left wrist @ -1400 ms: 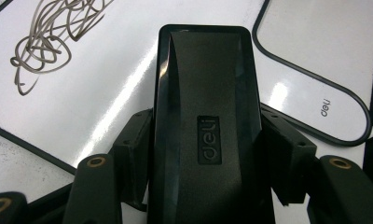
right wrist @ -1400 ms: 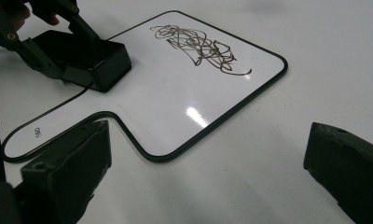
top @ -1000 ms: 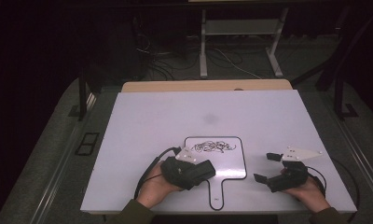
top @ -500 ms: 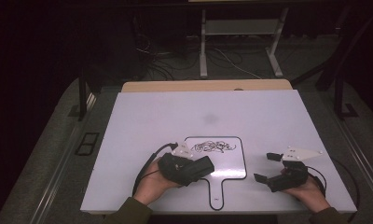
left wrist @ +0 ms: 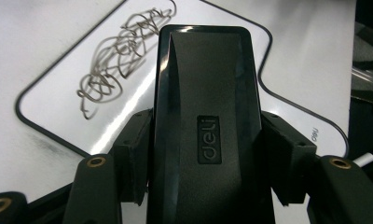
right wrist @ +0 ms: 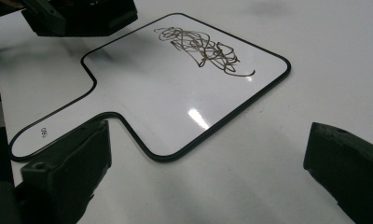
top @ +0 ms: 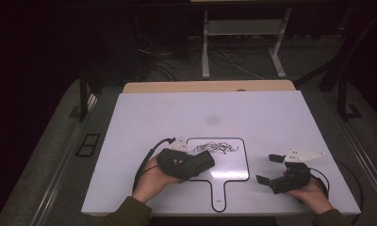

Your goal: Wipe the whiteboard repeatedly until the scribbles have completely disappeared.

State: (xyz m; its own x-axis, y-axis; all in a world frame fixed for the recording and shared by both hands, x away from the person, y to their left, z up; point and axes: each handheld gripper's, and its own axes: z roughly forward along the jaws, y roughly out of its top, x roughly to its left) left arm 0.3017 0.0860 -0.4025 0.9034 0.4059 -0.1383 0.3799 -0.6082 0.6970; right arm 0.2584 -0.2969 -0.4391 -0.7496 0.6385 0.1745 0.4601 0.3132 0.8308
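Tabletop whiteboard (top: 224,162) lies under eraser-gripping left tool (top: 203,161).

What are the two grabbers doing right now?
Left gripper: closed on the black eraser, above the small whiteboard.
Right gripper: open, holding nothing.

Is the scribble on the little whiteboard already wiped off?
No, the dark scribble is intact on the handled whiteboard, and the black eraser clamped in the left gripper is short of it.
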